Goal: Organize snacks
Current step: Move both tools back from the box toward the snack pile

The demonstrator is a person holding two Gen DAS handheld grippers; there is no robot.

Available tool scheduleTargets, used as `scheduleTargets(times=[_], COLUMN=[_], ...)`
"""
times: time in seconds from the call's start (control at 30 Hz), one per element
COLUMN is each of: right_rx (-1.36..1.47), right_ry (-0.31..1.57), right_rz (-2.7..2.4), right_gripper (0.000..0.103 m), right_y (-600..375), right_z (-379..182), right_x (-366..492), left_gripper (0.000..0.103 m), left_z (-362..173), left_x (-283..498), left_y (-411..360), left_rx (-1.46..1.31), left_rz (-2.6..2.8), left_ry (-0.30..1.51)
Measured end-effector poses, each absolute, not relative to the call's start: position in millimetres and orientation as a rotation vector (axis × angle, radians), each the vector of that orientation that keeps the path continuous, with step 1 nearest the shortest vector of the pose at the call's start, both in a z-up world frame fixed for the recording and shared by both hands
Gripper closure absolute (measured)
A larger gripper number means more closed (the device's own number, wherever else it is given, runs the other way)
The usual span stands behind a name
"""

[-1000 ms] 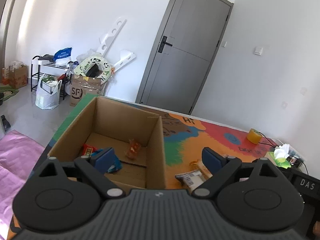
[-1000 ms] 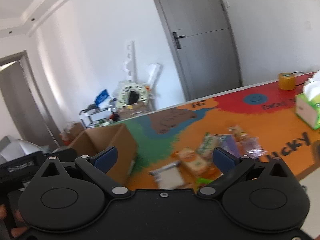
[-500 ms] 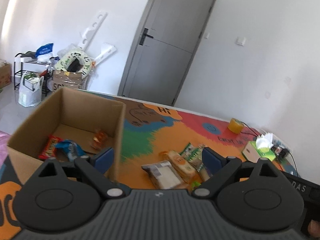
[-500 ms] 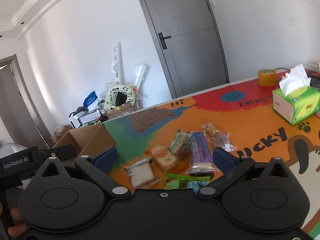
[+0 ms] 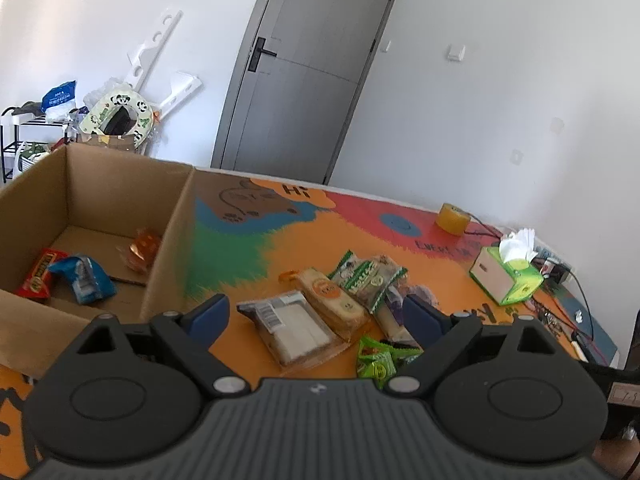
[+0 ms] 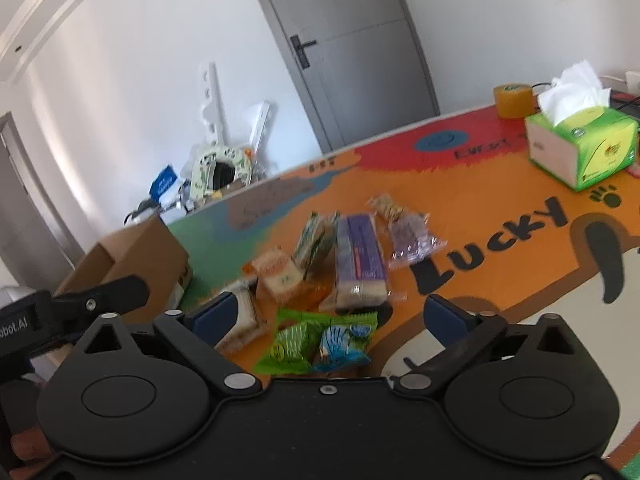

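A cardboard box [image 5: 168,236] stands at the left of the colourful table [image 5: 248,256]; a red bar [image 5: 40,276], a blue packet [image 5: 84,278] and an orange sweet [image 5: 140,248] lie inside. Several loose snacks lie in a pile: a clear-wrapped wafer pack [image 5: 292,328], an orange biscuit pack [image 5: 332,300], a green-white pack [image 5: 364,276] and a green sweet bag [image 5: 378,362]. My left gripper [image 5: 316,316] is open and empty above the wafer pack. My right gripper [image 6: 332,312] is open and empty above a green and blue sweet bag [image 6: 320,340], near a purple pack [image 6: 360,260].
A green tissue box [image 6: 580,148] and a yellow tape roll [image 6: 514,100] stand at the table's far right, with cables [image 5: 576,292] behind them. The box [image 6: 136,256] shows left in the right wrist view. A grey door and floor clutter lie beyond.
Both grippers have swung right, away from the box and toward the snack pile, and come lower and closer to it. Both stay open and empty.
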State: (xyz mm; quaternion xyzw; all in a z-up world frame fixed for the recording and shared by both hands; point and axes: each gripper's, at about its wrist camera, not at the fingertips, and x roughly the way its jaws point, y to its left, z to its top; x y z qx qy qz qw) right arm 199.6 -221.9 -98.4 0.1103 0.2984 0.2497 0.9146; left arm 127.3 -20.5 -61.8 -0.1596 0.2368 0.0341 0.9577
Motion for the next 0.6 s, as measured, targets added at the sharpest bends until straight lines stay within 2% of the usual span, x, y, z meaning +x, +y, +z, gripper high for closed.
scheduleTargets(times=[0.07,0.1,0.17,0.2,0.3,0.37,0.6], right_rx=[0.221,0.225,0.236,0.239,0.230,0.218,0.184], right_ry=[0.631,0.643,0.670,0.681,0.702,0.718,0.695], right_rz=[0.524,0.529,0.535,0.537,0.543,0.554,0.515], right_gripper=[0.018,0.020,0.032,0.034,0.053,0.069,0.069], right_y=[-220,-220,-220,-220,-219,-218,-227], right_z=[-105,-108,-115,-118,-124,-128,-128], right_x=[202,204,207,209,210,212,211], left_gripper=[0.013,0.014,0.021,0.022,0.024,0.029,0.031], left_z=[-64,-65,-67,-67,-72,-78,-99], left_x=[129,130,133,134,141,148,171], left_y=[-26,-29,-32,-34,-43,-43,-42], left_rx=[-0.301,-0.293,-0.293,-0.294,-0.250,-0.260,-0.255], left_rz=[0.071,0.064,0.054,0.054,0.046,0.047,0.106], left_ry=[0.475,0.475,0.488,0.488,0.494,0.522,0.591])
